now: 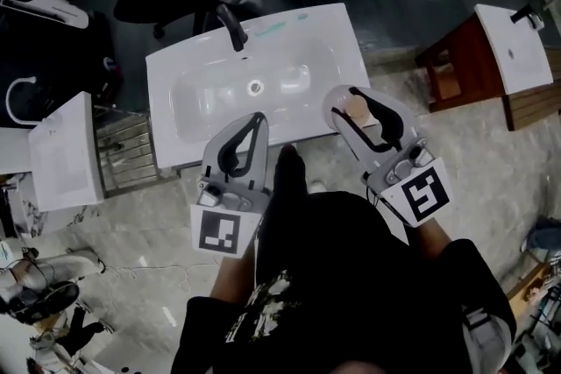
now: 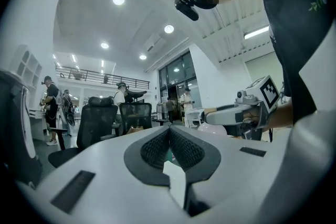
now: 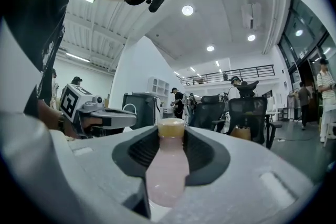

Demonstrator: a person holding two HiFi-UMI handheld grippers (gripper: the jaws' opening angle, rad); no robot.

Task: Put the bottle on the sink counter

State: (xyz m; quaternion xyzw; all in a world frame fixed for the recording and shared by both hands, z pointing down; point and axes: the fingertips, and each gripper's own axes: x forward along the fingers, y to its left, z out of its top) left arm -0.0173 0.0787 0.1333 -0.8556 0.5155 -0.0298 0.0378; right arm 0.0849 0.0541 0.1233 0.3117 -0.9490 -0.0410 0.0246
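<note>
The bottle [image 3: 167,165], pale pink with a tan cap, is clamped between the jaws of our right gripper [image 3: 171,132]. The jaws stand partly apart around its body. It lies along them with the cap toward their tips, so it is carried on its side, not upright. The jaws of our left gripper [image 2: 169,132] are pressed together with nothing between them. In the head view both grippers reach forward side by side from our body, the left gripper [image 1: 256,120] at the front edge of the white sink desk [image 1: 175,70]. The right gripper [image 1: 344,99] and the bottle [image 1: 357,108] are over its front right corner. How high above the surface we hold the bottle, we cannot tell. Beyond them lie the basin [image 1: 210,96] and the dark tap [image 1: 232,26], with flat rim free to either side. We judge the pickup and most of the carry done. What is left is to stand the bottle upright on the flat rim, clear of the basin, then release it.
</note>
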